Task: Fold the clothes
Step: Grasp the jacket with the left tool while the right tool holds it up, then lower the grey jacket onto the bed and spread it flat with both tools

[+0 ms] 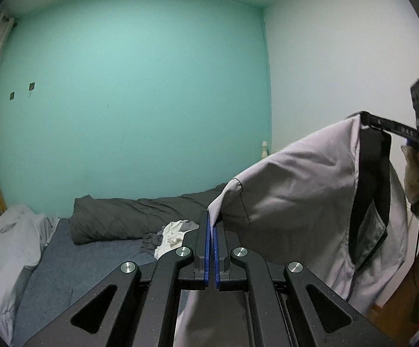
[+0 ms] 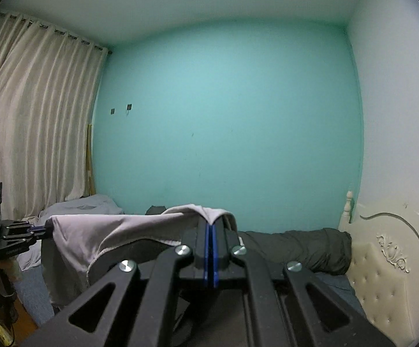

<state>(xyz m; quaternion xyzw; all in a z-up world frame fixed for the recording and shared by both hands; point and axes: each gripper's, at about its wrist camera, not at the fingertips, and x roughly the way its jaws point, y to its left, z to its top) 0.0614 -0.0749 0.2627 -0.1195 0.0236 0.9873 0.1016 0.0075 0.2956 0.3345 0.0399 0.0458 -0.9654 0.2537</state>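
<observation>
Here both tongs are clamped on a grey garment [image 1: 305,185], left tongs [image 1: 211,219] on one edge, right tongs [image 2: 211,222] on the other, holding it stretched in the air above the bed [image 1: 93,257]. A dark duvet [image 1: 128,217] and crumpled white cloth [image 1: 172,235] lie on the bed.

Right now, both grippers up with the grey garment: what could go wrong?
1. The left gripper and right gripper each pinch only a thin edge of the garment; the hanging weight may pull it out.
2. The garment sags between them, with its black lining showing, so it could land creased.
3. The loose clothes on the bed lie below and could get caught under it.
</observation>
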